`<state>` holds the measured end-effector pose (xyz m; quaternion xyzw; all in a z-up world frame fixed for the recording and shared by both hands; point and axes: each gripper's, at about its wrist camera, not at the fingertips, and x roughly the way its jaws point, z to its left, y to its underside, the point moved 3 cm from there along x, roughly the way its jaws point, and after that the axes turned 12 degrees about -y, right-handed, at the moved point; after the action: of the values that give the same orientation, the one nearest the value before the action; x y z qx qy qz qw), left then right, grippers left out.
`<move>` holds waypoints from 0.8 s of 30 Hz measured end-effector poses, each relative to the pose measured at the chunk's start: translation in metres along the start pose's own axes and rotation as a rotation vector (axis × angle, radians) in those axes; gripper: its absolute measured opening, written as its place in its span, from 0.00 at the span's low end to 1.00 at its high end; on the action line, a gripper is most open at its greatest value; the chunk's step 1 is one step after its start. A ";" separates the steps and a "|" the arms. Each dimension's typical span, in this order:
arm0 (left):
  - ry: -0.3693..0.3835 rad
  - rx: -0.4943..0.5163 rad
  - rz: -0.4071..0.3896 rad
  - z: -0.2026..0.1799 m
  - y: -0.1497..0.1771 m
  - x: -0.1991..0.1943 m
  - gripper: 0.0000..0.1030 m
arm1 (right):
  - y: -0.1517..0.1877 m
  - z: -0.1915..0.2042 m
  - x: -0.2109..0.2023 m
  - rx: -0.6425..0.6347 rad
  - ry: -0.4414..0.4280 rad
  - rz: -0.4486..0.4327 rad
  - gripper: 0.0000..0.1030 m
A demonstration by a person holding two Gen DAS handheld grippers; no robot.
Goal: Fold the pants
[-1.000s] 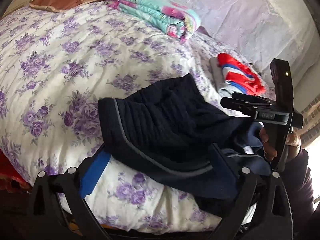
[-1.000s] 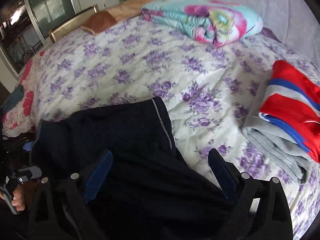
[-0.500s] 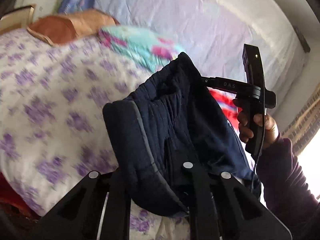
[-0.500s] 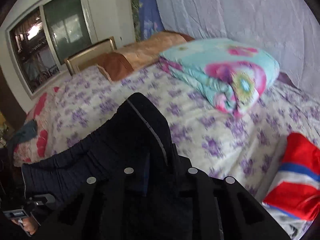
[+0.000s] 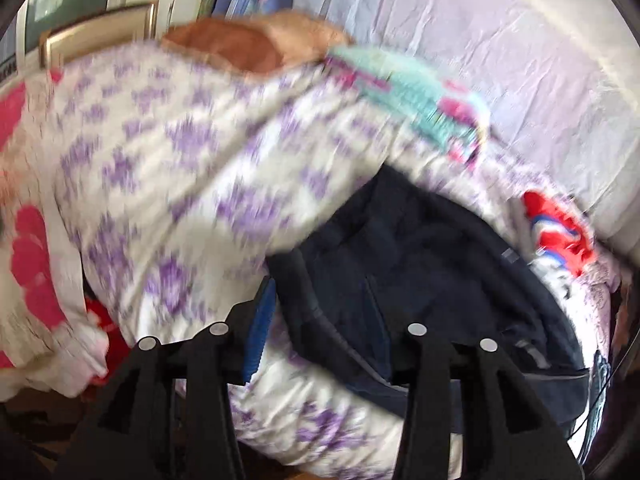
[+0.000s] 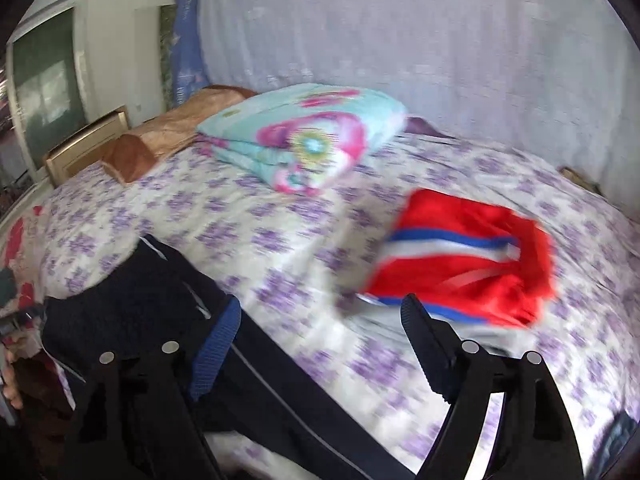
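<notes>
Navy pants (image 6: 168, 300) lie bunched on the purple-flowered bedspread (image 6: 280, 216) near its front edge, long axis slanting toward the headboard. Left gripper (image 5: 320, 320) spread, pants between its fingers unpinched. Right gripper (image 6: 320, 332) wide apart, holding nothing.

One navy pants (image 6: 160, 304), one folded blanket (image 6: 304, 140), one pillow (image 6: 168, 132), two hand-held grippers

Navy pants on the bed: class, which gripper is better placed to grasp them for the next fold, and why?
Probably left. The left gripper is open with the navy pants lying between its fingers; the right gripper is open mostly over bare bedspread.
</notes>
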<state>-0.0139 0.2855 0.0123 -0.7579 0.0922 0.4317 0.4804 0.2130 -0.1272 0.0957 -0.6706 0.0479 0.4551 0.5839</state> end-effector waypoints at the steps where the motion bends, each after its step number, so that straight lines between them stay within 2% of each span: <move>1: 0.005 0.009 -0.055 -0.004 -0.007 -0.013 0.54 | 0.023 -0.026 -0.030 0.033 0.052 -0.013 0.81; 2: 0.010 0.017 -0.133 -0.011 -0.016 -0.034 0.62 | 0.046 -0.047 -0.049 0.070 0.098 -0.018 0.81; 3: 0.012 0.025 -0.197 -0.022 -0.028 -0.043 0.79 | 0.070 -0.064 -0.070 0.110 0.139 -0.018 0.81; 4: 0.016 0.048 -0.233 -0.032 -0.033 -0.049 0.86 | 0.100 -0.081 -0.088 0.168 0.165 -0.010 0.81; 5: 0.009 0.073 -0.242 -0.044 -0.040 -0.046 0.86 | 0.129 -0.095 -0.103 0.230 0.185 0.006 0.81; 7: 0.020 0.095 -0.191 -0.064 -0.061 -0.022 0.86 | 0.184 -0.112 -0.123 0.357 0.198 0.028 0.82; 11: 0.060 0.087 0.033 -0.102 -0.079 0.062 0.79 | 0.280 -0.105 -0.126 0.551 0.151 0.069 0.82; 14: -0.016 0.116 0.095 -0.125 -0.077 0.113 0.79 | 0.322 -0.093 -0.108 0.632 0.134 0.093 0.82; 15: -0.041 0.133 0.135 -0.131 -0.076 0.133 0.79 | 0.325 -0.089 -0.101 0.616 0.154 0.091 0.80; 16: -0.058 0.134 0.168 -0.133 -0.074 0.151 0.79 | 0.324 -0.085 -0.095 0.563 0.218 0.078 0.74; 17: -0.072 0.129 0.203 -0.135 -0.073 0.167 0.79 | 0.322 -0.083 -0.098 0.525 0.251 0.060 0.38; 18: -0.072 0.125 0.255 -0.137 -0.071 0.186 0.78 | 0.317 -0.084 -0.098 0.519 0.206 0.028 0.15; 19: -0.079 0.119 0.286 -0.136 -0.069 0.199 0.75 | 0.310 -0.091 -0.102 0.552 0.182 -0.008 0.15; 20: -0.094 0.118 0.297 -0.135 -0.067 0.207 0.74 | 0.300 -0.101 -0.111 0.560 0.195 -0.045 0.13; 22: -0.123 0.151 0.262 -0.140 -0.068 0.207 0.61 | 0.273 -0.115 -0.135 0.502 0.283 -0.124 0.12; 23: -0.127 0.166 0.254 -0.142 -0.069 0.205 0.58 | 0.259 -0.125 -0.146 0.479 0.311 -0.155 0.12; 24: -0.129 0.176 0.240 -0.143 -0.072 0.202 0.49 | 0.242 -0.136 -0.154 0.463 0.326 -0.179 0.12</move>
<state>0.2304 0.2628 -0.0679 -0.6669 0.1886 0.5241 0.4950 0.0549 -0.3870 0.0062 -0.5853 0.1843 0.2650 0.7438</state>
